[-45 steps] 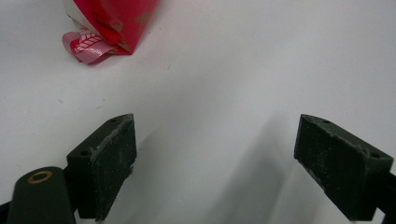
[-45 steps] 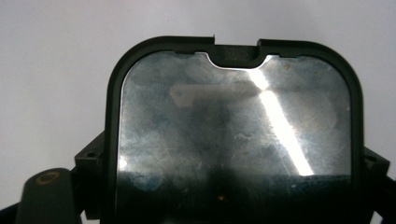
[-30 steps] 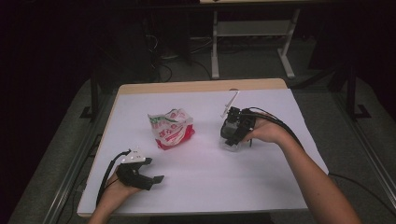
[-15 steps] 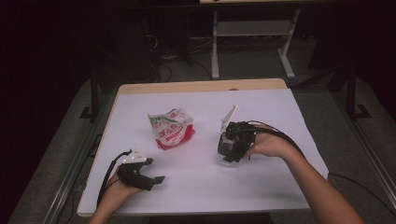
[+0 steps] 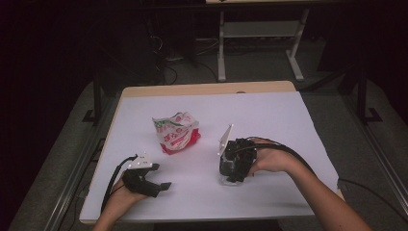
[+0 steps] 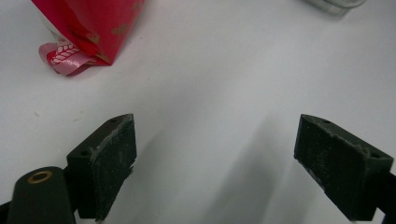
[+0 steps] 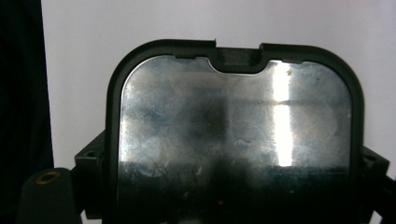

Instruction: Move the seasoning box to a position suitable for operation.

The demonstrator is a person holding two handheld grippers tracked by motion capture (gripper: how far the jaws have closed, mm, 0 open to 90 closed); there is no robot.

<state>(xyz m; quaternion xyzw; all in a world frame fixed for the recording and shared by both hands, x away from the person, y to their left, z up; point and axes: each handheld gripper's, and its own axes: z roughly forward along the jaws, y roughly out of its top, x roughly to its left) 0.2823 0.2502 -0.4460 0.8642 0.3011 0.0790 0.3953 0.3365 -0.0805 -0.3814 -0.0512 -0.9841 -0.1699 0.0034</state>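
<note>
Item held: a flat tin with rounded corners, its shiny, scuffed metal face framed by a black rim that carries a small notched tab at the middle of the far edge; reflections streak the metal and whether anything is inside cannot be told. In the right gripper view the tin sits between the two black jaws, which close against its left and right sides, so the right gripper is clamped on it at a wide spread. In the high view that gripper points down at the table, toward the near right part of the white surface, with a clear or silvery piece showing just under it against the table top; the grey plate on top of the gripper tilts up to the left. Left gripper: resting low near the near left corner, jaws spread wide with only bare white surface between them. Other item: a crumpled red and white packet, printed with green, standing left of the table's middle, well apart from both grippers; its red bottom corner shows ahead of the left gripper's jaws. Nothing lies between the grippers and the packet.
</note>
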